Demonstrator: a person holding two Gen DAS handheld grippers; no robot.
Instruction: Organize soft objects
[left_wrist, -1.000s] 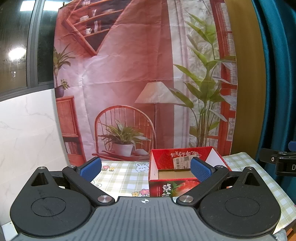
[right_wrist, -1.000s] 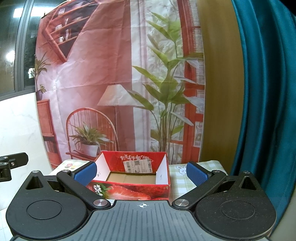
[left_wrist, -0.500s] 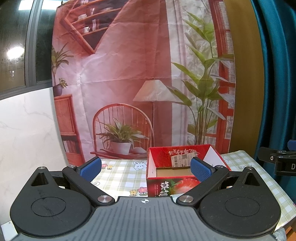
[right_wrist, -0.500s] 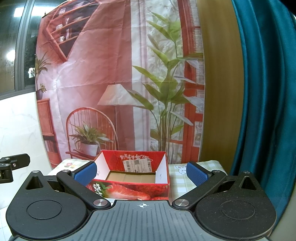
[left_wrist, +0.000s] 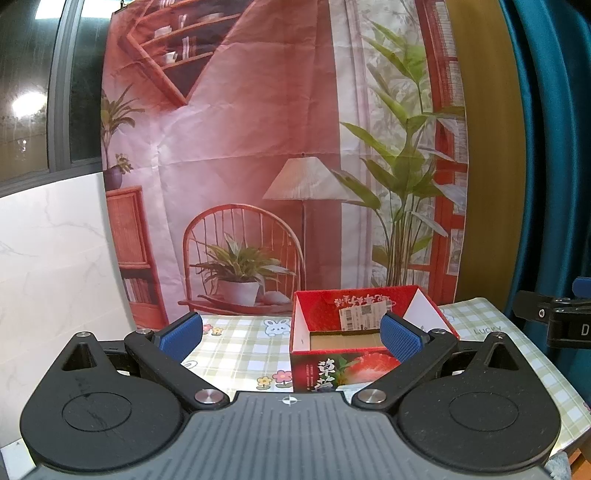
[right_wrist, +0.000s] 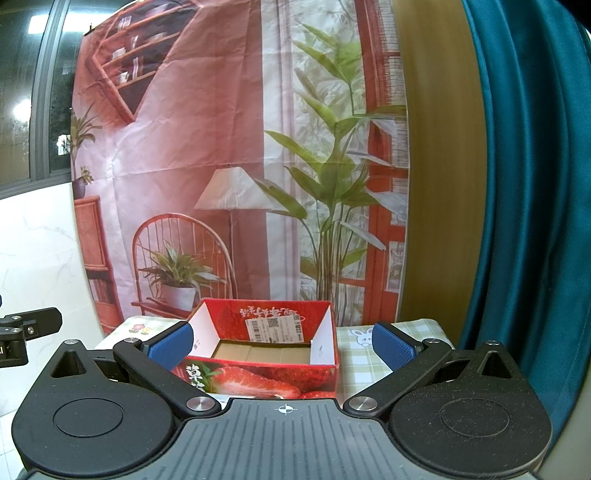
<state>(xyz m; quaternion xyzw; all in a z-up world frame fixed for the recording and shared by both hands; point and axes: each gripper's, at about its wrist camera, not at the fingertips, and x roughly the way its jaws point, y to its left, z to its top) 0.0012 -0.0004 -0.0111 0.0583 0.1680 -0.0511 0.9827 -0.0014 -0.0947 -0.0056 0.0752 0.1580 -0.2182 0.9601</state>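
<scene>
Checked tablecloth (left_wrist: 236, 354) on table; strawberry box (left_wrist: 343, 373) atop.

Right tongs (right_wrist: 282, 341) spread wide, nothing held; red box (right_wrist: 266, 373) ahead.

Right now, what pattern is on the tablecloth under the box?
Green and white checks with little bunnies and flowers on the tablecloth, clearest in the left wrist view.

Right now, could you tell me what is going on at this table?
A person holds two grippers above a table with a checked tablecloth. Both the left gripper and the right gripper are open and hold nothing. Ahead of them stands an open red strawberry box, which looks empty as far as its bottom shows. No soft objects are in view, so the sorting is not visibly under way.
</scene>
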